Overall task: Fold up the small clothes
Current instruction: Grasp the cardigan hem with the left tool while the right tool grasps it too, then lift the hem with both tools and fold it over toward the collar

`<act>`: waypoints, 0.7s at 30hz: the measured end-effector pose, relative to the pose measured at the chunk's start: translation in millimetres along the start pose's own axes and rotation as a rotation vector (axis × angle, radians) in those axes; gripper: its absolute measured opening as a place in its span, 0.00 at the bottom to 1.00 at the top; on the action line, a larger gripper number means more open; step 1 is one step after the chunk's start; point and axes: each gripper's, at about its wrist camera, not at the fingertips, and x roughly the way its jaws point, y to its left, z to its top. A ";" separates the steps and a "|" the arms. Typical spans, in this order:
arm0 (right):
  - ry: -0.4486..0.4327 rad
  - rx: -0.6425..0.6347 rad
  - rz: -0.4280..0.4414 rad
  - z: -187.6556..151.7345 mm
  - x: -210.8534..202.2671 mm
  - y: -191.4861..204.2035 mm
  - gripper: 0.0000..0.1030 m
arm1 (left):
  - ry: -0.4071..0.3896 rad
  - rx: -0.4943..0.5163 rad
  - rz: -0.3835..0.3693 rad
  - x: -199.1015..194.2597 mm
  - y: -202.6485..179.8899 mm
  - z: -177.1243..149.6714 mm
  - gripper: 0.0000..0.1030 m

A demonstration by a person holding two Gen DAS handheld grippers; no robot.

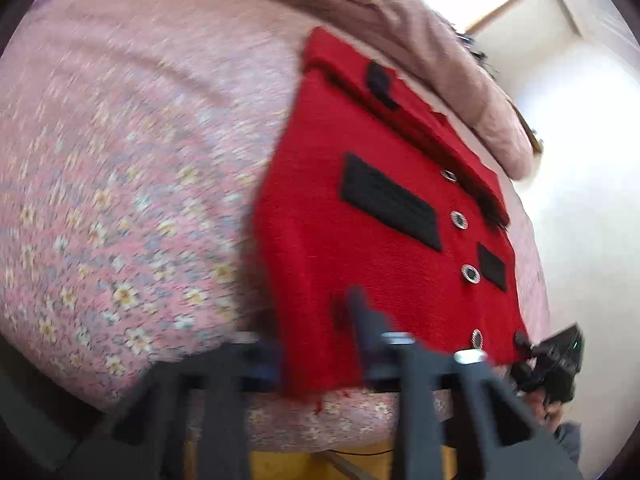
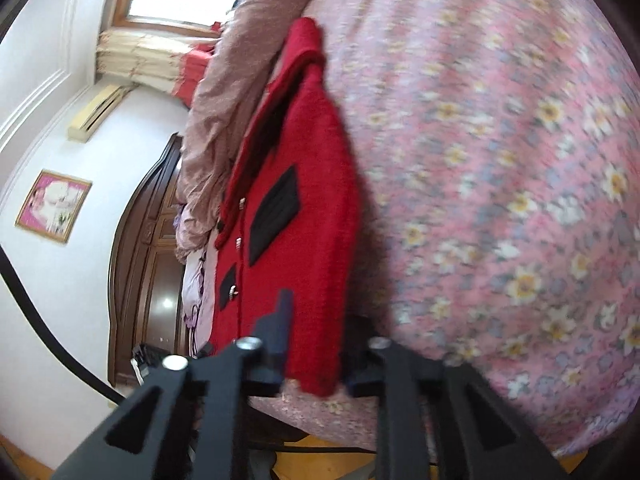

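A: From my left camera, what do I see first? On the left side only the pink flowered bedsheet [image 1: 120, 220], very blurred — the flowers smear and I cannot read any detail there.

B: And in the middle?

A: The red knitted cardigan [image 1: 360, 208] lies flat on the sheet, with black patches and a row of metal buttons. Its near hem reaches the edge of the bed, and a few loose threads hang over it. The left gripper [image 1: 316, 340] has one finger under the hem, hidden by the cloth, and one dark finger on top, so it is clamped on the cardigan's near left corner.

B: What is at the right?

A: The other tool shows small and dark at the cardigan's right corner, partly cut off by the frame. Behind the garment a folded brownish blanket [image 1: 460, 60] lies right against its far edge.

B: And the right camera?

A: The right gripper [image 2: 316, 360] pinches the red hem between its fingers; the finger on the right is mostly covered by cloth. To the left of the bed stand a white wall [image 2: 60, 100] and a dark wooden door [image 2: 148, 240]. To the right, the sheet spreads wide — much free surface beside the cardigan.
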 end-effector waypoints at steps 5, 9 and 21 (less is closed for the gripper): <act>-0.014 -0.007 -0.008 -2.8 -1.1 4.0 0.10 | 0.005 -0.082 -0.054 -2.5 13.7 0.4 0.05; -0.015 -0.040 0.021 -3.7 3.7 16.7 0.09 | -0.002 -0.049 -0.049 -3.1 5.6 -0.1 0.05; -0.097 -0.083 0.191 31.4 -7.8 66.4 0.09 | -0.079 -0.023 -0.268 -22.7 -41.2 42.3 0.03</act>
